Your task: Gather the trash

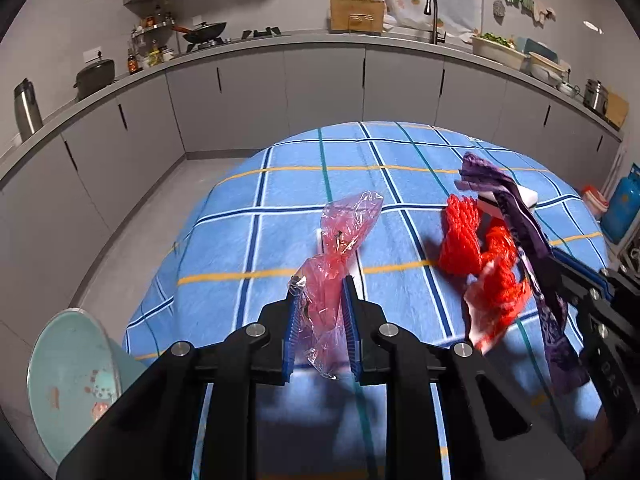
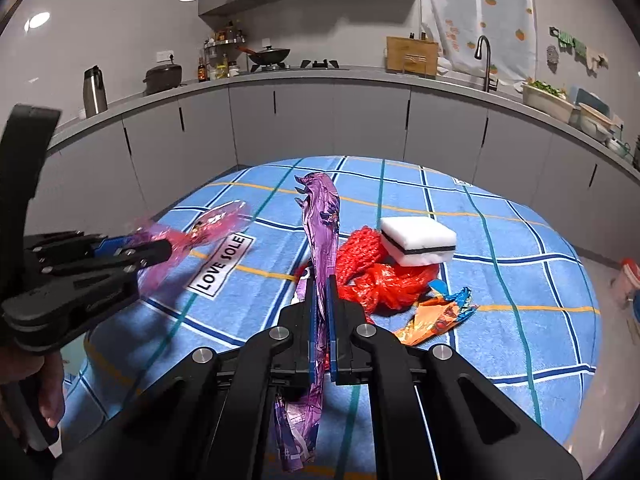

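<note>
Right wrist view, purple wrapper upright, lengthwise.

"LOVE SOLE" is printed in black capitals on a white rectangular label, which is sewn to the blue checked cloth and is seen in the right wrist view. No other text can be read.

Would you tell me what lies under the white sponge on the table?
The white sponge rests on a bunch of red mesh netting, which lies on the blue checked tablecloth. Whatever else might sit beneath the sponge and netting is covered and cannot be seen.
</note>
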Demonstrator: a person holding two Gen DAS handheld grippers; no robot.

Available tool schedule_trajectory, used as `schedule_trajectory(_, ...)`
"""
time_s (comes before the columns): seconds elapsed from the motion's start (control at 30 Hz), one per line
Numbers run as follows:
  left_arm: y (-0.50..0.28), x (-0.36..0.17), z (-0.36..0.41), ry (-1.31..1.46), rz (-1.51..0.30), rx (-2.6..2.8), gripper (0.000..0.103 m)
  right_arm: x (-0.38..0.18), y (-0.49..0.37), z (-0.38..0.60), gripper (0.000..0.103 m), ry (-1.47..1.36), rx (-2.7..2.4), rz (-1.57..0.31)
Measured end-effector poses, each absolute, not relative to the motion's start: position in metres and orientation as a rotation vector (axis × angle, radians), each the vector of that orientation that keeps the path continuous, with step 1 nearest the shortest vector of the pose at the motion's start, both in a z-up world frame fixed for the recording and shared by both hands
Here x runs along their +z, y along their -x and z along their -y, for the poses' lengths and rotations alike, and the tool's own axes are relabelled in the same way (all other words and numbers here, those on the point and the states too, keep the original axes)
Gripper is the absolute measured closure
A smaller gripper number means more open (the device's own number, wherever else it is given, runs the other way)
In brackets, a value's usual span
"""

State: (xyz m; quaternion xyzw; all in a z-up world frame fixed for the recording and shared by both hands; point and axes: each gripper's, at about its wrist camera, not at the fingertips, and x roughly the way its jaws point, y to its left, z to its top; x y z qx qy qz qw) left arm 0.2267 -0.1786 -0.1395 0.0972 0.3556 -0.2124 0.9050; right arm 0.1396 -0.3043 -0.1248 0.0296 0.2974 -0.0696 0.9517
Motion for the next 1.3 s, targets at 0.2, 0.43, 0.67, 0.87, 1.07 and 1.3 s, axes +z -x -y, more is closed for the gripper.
schedule_trajectory(0.2, -0.216, -0.132, 0.158, -0.175, -0.723, -0.423, 0.082, -0.119, -0.135, 0.289, 0.098, -0.057, -0.113, -0.598)
schedule_trajectory(0.43, -0.208, -0.126, 0.139, -0.150, -0.708, -0.397, 0.082, -0.116, -0.131, 0.268, 0.098, -0.045, -0.066, -0.598)
schedule_trajectory(0.67, -0.201, -0.119, 0.127, -0.138, -0.693, -0.382, 0.082, -0.112, -0.129, 0.253, 0.098, -0.026, -0.039, -0.590)
schedule_trajectory(0.87, -0.198, -0.116, 0.119, -0.129, -0.685, -0.373, 0.082, -0.107, -0.127, 0.243, 0.098, -0.012, -0.030, -0.582)
schedule_trajectory(1.07, -0.194, -0.114, 0.110, -0.119, -0.678, -0.366, 0.082, -0.104, -0.125, 0.237, 0.098, 0.001, -0.022, -0.575)
schedule_trajectory(1.3, -0.189, -0.111, 0.102, -0.114, -0.667, -0.354, 0.082, -0.101, -0.122, 0.230, 0.098, 0.010, -0.011, -0.568)
